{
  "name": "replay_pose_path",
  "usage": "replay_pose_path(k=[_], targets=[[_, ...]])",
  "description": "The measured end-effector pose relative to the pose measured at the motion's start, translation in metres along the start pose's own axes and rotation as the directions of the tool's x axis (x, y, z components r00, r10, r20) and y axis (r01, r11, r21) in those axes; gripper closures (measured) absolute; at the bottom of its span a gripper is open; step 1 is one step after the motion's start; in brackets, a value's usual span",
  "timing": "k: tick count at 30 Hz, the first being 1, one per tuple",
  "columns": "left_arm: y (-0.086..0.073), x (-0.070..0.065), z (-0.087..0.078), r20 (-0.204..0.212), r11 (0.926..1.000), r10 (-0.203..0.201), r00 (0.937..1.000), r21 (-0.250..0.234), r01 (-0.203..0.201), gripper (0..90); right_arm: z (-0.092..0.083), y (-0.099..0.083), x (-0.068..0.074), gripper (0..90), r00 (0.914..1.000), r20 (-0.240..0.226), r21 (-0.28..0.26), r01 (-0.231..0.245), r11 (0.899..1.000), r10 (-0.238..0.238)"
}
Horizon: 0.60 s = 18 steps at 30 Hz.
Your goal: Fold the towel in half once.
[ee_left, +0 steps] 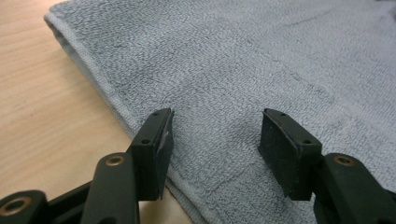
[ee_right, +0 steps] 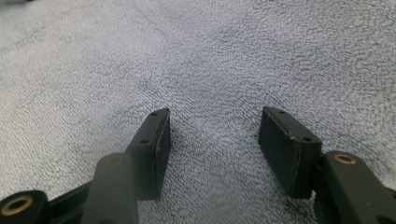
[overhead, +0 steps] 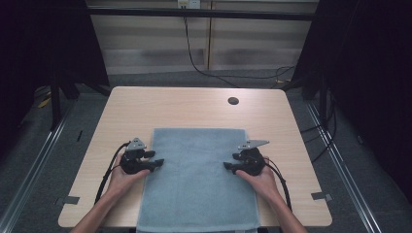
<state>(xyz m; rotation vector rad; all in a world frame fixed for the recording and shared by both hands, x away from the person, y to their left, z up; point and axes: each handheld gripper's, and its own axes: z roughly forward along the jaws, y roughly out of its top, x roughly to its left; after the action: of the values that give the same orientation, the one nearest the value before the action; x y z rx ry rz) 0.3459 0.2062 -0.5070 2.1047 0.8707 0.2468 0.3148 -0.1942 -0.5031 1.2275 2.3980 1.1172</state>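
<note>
The left tool (ee_left: 215, 140) is seen from behind with its two black jaws spread apart, nothing held between them. Beneath and ahead, a grey-blue terry towel (ee_left: 243, 60) is laid flat. Its hemmed edge runs diagonally, and the left jaw is positioned just over that edge. The light wooden counter (ee_left: 42, 107) is exposed beside it.
</note>
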Motion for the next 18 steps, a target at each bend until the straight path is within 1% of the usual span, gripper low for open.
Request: replay_pose_path(k=[2, 3, 4, 6, 8, 10, 11, 12, 13, 14, 16, 17, 18], targets=[[-0.002, -0.004, -0.003, 0.009, 1.0, 0.001, 1.0, 0.009, -0.001, 44.0, -0.004, -0.003, 0.003, 43.9, 1.0, -0.009, 0.011, -0.003, 1.0, 0.003], [-0.003, -0.005, -0.005, 0.025, 0.9999, -0.001, 0.9997, 0.011, 0.0, 44.0, -0.005, -0.004, 0.004, 43.9, 0.9999, -0.013, 0.011, 0.0, 1.0, 0.0], [-0.004, -0.006, -0.006, 0.036, 0.9999, -0.004, 0.9993, 0.014, 0.004, 44.0, -0.007, -0.006, 0.005, 44.0, 0.9998, -0.021, 0.007, 0.002, 1.0, -0.002], [-0.006, -0.01, -0.01, 0.046, 0.9996, -0.014, 0.9988, 0.025, 0.013, 44.1, -0.012, -0.012, 0.006, 44.2, 0.9994, -0.032, 0.0, -0.009, 1.0, 0.009], [-0.009, -0.015, -0.012, 0.049, 0.9996, -0.011, 0.9988, 0.026, 0.01, 44.0, -0.016, -0.017, 0.008, 44.4, 0.9988, -0.049, -0.005, -0.01, 1.0, 0.01], [-0.011, -0.02, -0.015, 0.047, 0.9994, -0.007, 0.9989, 0.035, 0.006, 43.7, -0.02, -0.021, 0.012, 44.4, 0.9986, -0.052, 0.0, -0.005, 1.0, 0.005], [-0.012, -0.023, -0.016, 0.048, 0.9994, -0.007, 0.9988, 0.035, 0.006, 42.1, -0.022, -0.023, 0.014, 44.4, 0.9986, -0.053, -0.002, -0.002, 1.0, 0.002], [-0.013, -0.026, -0.017, 0.04, 0.9992, 0.009, 0.9992, 0.039, -0.01, 41.4, -0.024, -0.025, 0.015, 44.4, 0.9985, -0.055, 0.001, 0.001, 1.0, -0.001], [-0.013, -0.029, -0.019, 0.04, 0.9982, 0.021, 0.999, 0.055, -0.023, 41.4, -0.026, -0.026, 0.017, 44.4, 0.9978, -0.065, 0.008, -0.01, 1.0, 0.011], [-0.015, -0.031, -0.02, 0.044, 0.9989, 0.003, 0.999, 0.047, -0.005, 41.4, -0.029, -0.027, 0.019, 44.4, 0.9973, -0.072, 0.018, -0.014, 1.0, 0.015], [-0.017, -0.035, -0.024, 0.067, 0.9983, -0.019, 0.9976, 0.056, 0.016, 42.5, -0.033, -0.03, 0.024, 44.6, 0.9972, -0.075, 0.032, 0.004, 0.999, -0.001], [-0.018, -0.036, -0.027, 0.098, 0.9965, -0.05, 0.9939, 0.072, 0.043, 43.4, -0.035, -0.033, 0.027, 44.6, 0.9976, -0.069, 0.033, 0.008, 0.999, -0.006], [-0.019, -0.038, -0.029, 0.116, 0.9952, -0.069, 0.9908, 0.077, 0.06, 43.7, -0.039, -0.036, 0.03, 44.7, 0.9979, -0.064, 0.032, 0.016, 0.999, -0.014]])
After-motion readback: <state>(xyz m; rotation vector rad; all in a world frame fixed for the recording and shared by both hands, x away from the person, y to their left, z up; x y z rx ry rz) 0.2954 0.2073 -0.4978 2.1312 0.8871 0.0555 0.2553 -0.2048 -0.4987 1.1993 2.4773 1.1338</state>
